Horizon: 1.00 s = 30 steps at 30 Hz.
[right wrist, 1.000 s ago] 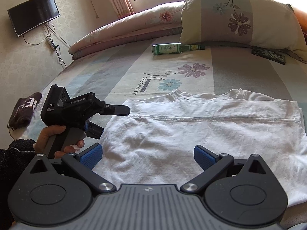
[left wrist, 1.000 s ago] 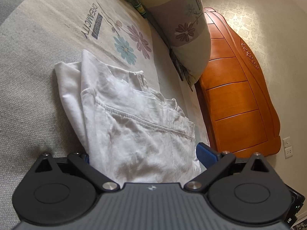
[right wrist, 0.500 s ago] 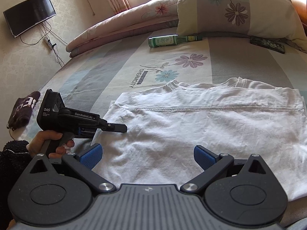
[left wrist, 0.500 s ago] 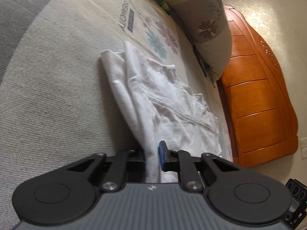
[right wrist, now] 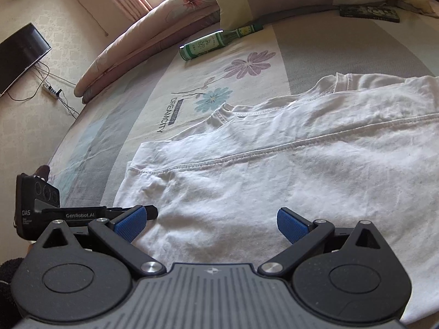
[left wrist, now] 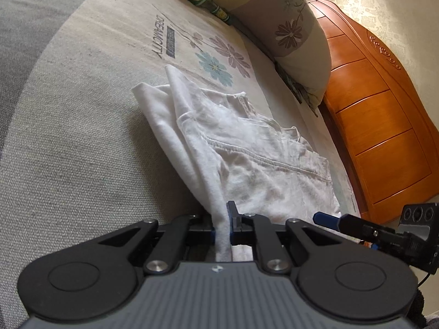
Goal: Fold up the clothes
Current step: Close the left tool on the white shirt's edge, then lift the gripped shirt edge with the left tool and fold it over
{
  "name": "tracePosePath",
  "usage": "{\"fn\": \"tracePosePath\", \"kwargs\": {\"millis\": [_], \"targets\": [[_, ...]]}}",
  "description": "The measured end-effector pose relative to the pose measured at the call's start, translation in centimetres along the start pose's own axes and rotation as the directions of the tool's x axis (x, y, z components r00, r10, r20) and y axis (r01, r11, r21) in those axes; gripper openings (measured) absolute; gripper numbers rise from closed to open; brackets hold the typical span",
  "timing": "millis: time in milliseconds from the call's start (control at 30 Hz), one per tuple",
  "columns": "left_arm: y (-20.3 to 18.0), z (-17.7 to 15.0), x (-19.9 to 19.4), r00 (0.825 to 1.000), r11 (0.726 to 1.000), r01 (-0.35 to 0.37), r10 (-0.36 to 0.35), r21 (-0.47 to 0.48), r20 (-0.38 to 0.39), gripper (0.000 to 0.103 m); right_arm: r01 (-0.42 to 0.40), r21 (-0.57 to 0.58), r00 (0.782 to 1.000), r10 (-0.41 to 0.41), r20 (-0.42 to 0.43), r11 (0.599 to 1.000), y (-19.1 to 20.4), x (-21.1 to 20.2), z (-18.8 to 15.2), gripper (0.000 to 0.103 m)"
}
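Left gripper [left wrist: 222, 226] pinches the white shirt [left wrist: 247, 148] edge, bottom centre. Right gripper [right wrist: 211, 223] hovers wide open above the cloth.

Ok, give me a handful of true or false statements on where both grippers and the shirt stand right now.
1. The left gripper is shut on the white shirt's edge. True.
2. The right gripper also grips the shirt. False: its jaws stand open over the cloth.
3. A green bottle lies on the bed beyond the shirt. True.
4. The bottle rests on the shirt. False: it lies apart, near the pillow.
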<state>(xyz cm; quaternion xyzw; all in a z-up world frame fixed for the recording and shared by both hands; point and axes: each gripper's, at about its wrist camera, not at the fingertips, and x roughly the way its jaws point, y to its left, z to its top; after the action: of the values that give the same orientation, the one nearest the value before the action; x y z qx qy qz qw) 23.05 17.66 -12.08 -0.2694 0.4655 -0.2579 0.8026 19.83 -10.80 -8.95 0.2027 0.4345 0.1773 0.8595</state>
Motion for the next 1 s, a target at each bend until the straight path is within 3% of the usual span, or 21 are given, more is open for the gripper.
{"fn": "tracePosePath", "kwargs": {"millis": [200,700,833,1000], "targets": [[0.0,-0.2,-0.1,1.0,1.0,0.001,-0.001,-0.004,0.013,0.012,0.052,0.0,0.998,-0.052,0.03,0.999,-0.4,2.1,0.9,0.103],[-0.3,-0.2,-0.1,1.0,1.0,-0.009,0.008,0.027,0.012,0.012,0.107,-0.092,0.992,-0.1,0.081,0.99,-1.2,8.2,8.2,0.103],[-0.5,-0.3,-0.2,1.0,0.999,-0.018,0.018,0.03,0.013,0.012,0.082,-0.072,0.994,-0.077,0.076,0.994,-0.9,6.4,7.6,0.103],[-0.5,-0.3,-0.2,1.0,0.999,-0.023,0.022,0.025,0.021,0.012,0.052,-0.076,0.997,-0.046,0.069,0.996,0.5,2.2,3.5,0.103]]}}
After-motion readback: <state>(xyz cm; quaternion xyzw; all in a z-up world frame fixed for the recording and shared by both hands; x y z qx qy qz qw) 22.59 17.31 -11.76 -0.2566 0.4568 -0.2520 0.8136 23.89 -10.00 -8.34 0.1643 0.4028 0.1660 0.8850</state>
